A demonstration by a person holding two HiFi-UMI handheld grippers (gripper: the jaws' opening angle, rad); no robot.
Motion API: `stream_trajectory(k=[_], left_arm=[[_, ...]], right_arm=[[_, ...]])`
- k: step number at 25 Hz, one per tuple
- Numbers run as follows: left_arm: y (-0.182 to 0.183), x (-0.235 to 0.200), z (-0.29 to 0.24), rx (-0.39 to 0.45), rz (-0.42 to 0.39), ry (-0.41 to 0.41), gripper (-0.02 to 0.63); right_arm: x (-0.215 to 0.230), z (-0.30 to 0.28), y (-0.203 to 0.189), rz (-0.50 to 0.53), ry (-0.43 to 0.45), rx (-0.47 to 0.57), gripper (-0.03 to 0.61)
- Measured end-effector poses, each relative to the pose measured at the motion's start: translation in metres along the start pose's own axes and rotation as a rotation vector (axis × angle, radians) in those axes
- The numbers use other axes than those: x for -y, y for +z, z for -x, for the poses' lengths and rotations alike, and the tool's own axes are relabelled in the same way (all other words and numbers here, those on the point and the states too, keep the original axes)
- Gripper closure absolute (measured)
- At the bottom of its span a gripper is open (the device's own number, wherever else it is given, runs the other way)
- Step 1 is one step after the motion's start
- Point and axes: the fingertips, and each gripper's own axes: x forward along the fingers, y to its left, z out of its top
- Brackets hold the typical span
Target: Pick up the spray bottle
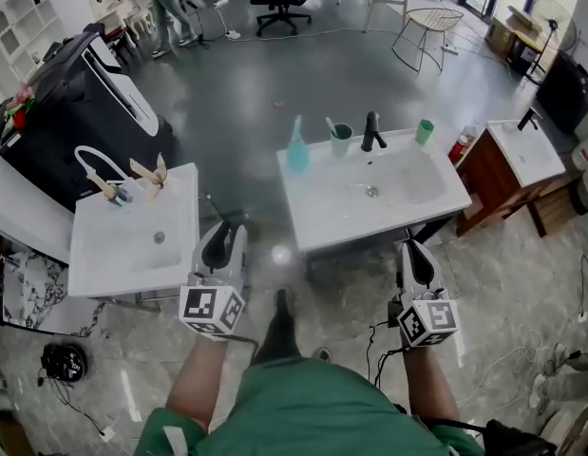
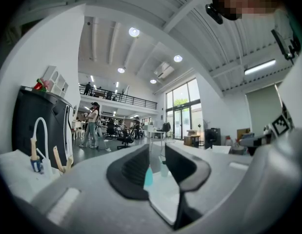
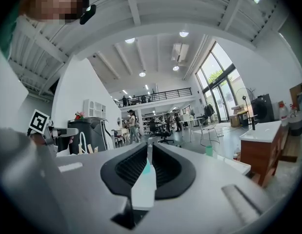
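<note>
The teal spray bottle [image 1: 296,148] stands upright at the back left corner of the middle white sink counter [image 1: 331,218]. Both grippers are held level in front of that counter, well short of the bottle. My left gripper [image 1: 225,228] is off the counter's front left corner; in the left gripper view my left gripper [image 2: 155,147] is open with nothing in the gap, through which the bottle [image 2: 148,177] shows far off. My right gripper [image 1: 410,247] is by the front right corner; in the right gripper view my right gripper [image 3: 150,147] has its jaws nearly together, the bottle [image 3: 147,168] showing through a thin slit.
On the same counter stand a cup with a toothbrush [image 1: 341,141], a black tap [image 1: 372,132] and a green cup [image 1: 425,131]. A second white sink [image 1: 132,245] is at the left, a black cabinet [image 1: 75,112] behind it, a wooden vanity [image 1: 507,174] at the right. A person [image 1: 170,12] walks far back.
</note>
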Motion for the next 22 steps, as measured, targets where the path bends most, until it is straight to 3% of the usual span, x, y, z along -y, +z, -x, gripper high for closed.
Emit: stream_trajectory(k=[10,17,22], left_arm=[[-0.040,-0.063,-0.129,-0.032,0.087,-0.052,0.505],[-0.044,-0.119,-0.239,-0.041,0.078,-0.137,0.497],[-0.077,-0.142,-0.298,-0.130,0.034,-0.221,0.478]], right_arm=[[0.029,-0.117,-0.006,0.029,-0.059,-0.050,0.561],[0.039,-0.223,-0.001,0.061,-0.104,-0.091,0.560],[0.045,-0.276,-0.007,0.012,-0.140,-0.083,0.561]])
